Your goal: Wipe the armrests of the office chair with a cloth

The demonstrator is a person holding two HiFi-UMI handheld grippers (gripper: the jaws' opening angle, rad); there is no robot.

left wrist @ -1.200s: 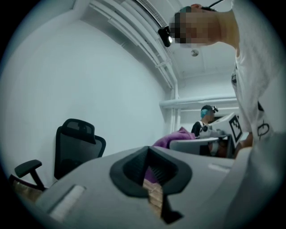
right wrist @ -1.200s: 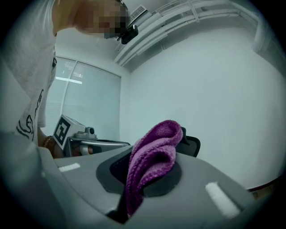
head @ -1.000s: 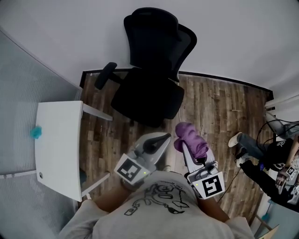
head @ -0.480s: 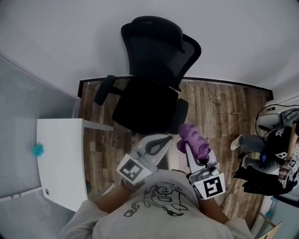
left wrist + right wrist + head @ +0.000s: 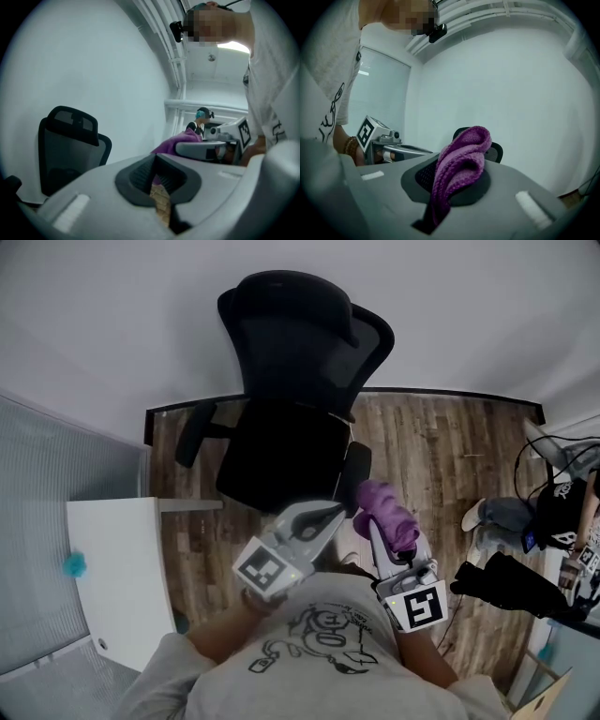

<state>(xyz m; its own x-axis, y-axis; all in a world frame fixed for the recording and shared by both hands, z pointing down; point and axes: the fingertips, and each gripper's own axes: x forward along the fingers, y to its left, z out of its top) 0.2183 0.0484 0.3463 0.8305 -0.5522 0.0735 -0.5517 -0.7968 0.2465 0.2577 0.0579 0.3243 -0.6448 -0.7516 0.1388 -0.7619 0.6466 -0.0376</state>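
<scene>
1. Office chair: black, high mesh back with a headrest, standing upright.
2. Armrests, one on each side of the chair's seat: and, both dark.
3. Cloth: purple knit, bunched up, near the chair's armrest, pinched in the right gripper.

office rm: chair, desk

The cloth clamped in my right gripper is a coarse, chunky purple knit, fuzzy against the smooth matt grey plastic fingers and their dark ribbed pads. Beyond the fingers, the office chair looks like matt black mesh on its back. Below them, the floor is wood planking with a dull, grainy finish.
</scene>
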